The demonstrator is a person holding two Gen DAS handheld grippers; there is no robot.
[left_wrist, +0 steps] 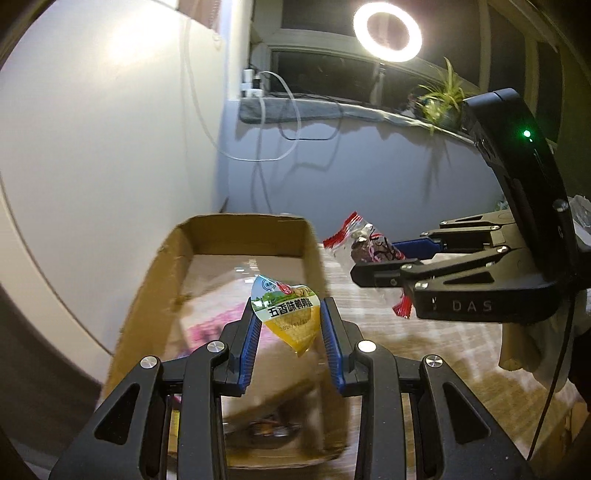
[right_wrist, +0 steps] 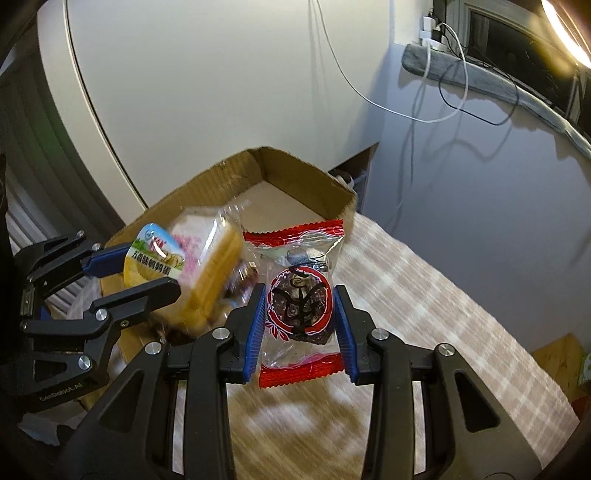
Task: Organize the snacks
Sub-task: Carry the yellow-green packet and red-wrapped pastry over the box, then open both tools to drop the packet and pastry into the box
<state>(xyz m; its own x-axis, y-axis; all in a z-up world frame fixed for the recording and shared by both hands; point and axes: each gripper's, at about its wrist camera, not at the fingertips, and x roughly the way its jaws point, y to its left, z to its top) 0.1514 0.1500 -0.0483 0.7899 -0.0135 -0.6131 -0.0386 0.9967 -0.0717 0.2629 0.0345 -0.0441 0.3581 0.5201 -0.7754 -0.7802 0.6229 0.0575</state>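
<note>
Up close in the left wrist view, the left gripper [left_wrist: 288, 325] was clamped on a small yellow snack cup [left_wrist: 291, 317] with a green and white printed lid, its blue pads [left_wrist: 251, 332] pressing on both sides. The cup hung above the open cardboard box [left_wrist: 147, 295], which sat on a checked tablecloth [left_wrist: 424, 354]. Inside the box lay a blurred pack with pink print [left_wrist: 207, 325]. To the right, the right gripper [left_wrist: 373, 262] reached in from the side, holding a clear packet with red ends [left_wrist: 364, 243] just beyond the box's right wall. Behind, a ring light [left_wrist: 387, 30] glowed above a sill with a potted plant [left_wrist: 443, 99], and white and black cables [left_wrist: 266, 122] hung down the wall.

Seen from the right wrist view, the right gripper [right_wrist: 300, 317] was closed on the clear packet [right_wrist: 297, 306], which showed a dark round sweet with a red circle printed on it; the blue pads [right_wrist: 258, 325] squeezed its sides, and it hung over the tablecloth [right_wrist: 443, 295] beside the box [right_wrist: 306, 173]. At left, the left gripper [right_wrist: 142, 267] gripped the yellow cup [right_wrist: 155, 262] over the box's near end. A blurred clear pack of yellow and pink [right_wrist: 214, 266] lay in the box just behind the cup.
</note>
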